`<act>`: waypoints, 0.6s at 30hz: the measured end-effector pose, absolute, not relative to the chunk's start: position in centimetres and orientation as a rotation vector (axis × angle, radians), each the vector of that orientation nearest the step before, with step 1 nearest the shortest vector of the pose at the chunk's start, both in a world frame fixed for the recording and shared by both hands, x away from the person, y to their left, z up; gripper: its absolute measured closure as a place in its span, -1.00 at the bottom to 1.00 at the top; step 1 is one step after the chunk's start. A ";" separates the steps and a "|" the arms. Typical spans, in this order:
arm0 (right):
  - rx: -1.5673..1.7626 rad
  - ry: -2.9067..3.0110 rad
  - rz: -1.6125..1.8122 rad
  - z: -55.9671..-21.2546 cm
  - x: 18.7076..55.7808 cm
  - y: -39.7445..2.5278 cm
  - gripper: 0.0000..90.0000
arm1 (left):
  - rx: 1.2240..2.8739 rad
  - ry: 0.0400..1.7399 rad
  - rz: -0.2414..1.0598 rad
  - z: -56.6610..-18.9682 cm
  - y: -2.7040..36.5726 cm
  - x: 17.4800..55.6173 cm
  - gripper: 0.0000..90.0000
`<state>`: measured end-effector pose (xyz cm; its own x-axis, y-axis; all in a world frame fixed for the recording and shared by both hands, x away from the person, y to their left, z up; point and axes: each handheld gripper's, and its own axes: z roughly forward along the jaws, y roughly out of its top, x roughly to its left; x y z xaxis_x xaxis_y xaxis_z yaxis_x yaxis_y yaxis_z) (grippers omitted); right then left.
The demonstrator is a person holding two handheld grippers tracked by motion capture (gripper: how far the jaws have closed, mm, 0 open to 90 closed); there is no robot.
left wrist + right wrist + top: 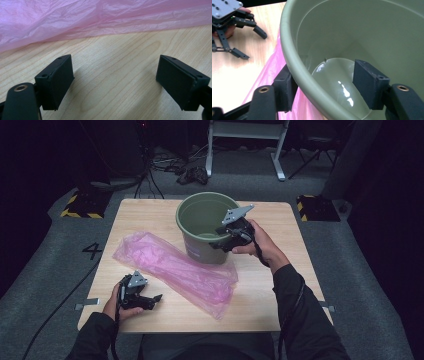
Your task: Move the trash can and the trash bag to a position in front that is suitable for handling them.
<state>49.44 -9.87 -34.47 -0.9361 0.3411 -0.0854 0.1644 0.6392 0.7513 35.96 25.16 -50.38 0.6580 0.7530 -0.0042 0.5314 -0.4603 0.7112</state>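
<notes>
Bucket (206, 227), olive green and round, stands upright toward twelve o'clock of the wooden table (150, 212), its rim well inside the far edge. At its base, from nine o'clock down to five o'clock of the tabletop, a crumpled pink plastic bag (175, 267) lies flat, one long edge tucked against the bucket's foot. Bare wood stays free along the three o'clock side and the near edge. Right gripper (220, 237) sits at the bucket's four o'clock rim, jaws spread and straddling the wall: one finger (368, 83) inside, the other outside above the bag, not yet pinching. Left gripper (152, 300) rests low at seven o'clock, jaws wide apart over bare wood, just short of the bag's near edge.
</notes>
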 end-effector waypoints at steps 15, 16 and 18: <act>0.264 2.735 1.098 -33.4 48.3 -9.0 0.65 | 2.174 0.990 0.409 -50.4 25.2 36.0 -0.69; 0.264 2.735 1.098 -33.4 48.3 -9.0 0.65 | 2.174 0.990 0.409 -50.4 25.2 36.0 -0.68; 0.246 2.766 1.052 -33.1 47.9 -8.9 0.67 | 2.174 0.990 0.407 -50.4 25.2 36.0 -0.69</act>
